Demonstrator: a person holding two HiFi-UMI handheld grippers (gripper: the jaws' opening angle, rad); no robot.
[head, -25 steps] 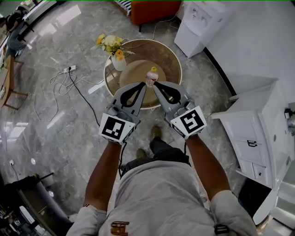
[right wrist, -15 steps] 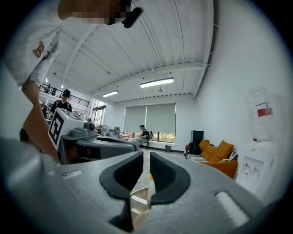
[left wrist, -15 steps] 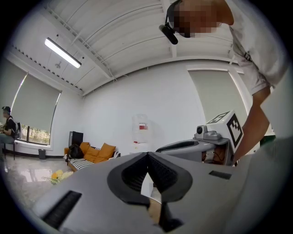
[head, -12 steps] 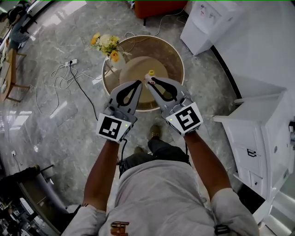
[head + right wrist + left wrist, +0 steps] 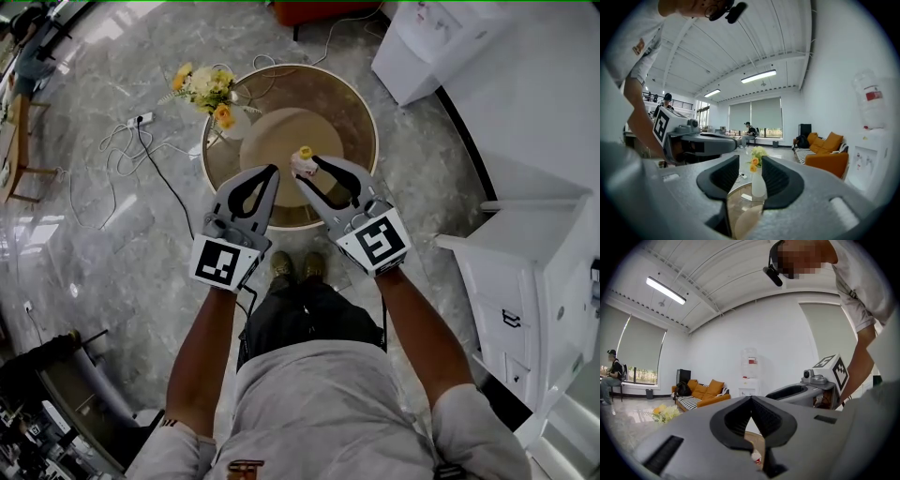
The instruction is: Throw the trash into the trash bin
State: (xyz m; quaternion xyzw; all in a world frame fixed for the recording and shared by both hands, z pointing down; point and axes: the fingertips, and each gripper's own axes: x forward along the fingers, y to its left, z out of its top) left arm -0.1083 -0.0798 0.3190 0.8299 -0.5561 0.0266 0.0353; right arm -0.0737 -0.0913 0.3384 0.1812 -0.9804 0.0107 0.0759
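The trash is a small pale bottle with a yellow cap (image 5: 303, 160), over the tan round disc (image 5: 281, 141) inside the round glass table (image 5: 361, 112). It lies right at the tips of my right gripper (image 5: 304, 172), whose jaws are opening. In the right gripper view nothing sits between the pads of the right gripper (image 5: 750, 161); only the flower vase (image 5: 758, 182) shows through the gap. My left gripper (image 5: 273, 172) is beside it, shut and empty, its pads meeting at the tip (image 5: 751, 398). A bit of the bottle (image 5: 756, 457) shows below them. No trash bin is recognisable.
A vase of yellow flowers (image 5: 211, 89) stands on the table's far left edge. A power strip with cables (image 5: 141, 122) lies on the floor to the left. A white water dispenser (image 5: 427, 42) and a white cabinet (image 5: 534, 272) stand to the right. An orange sofa (image 5: 825, 157) is beyond.
Both grippers have come lower and further over the table. The right jaws, shut on the bottle before, have parted. The left gripper stays shut.
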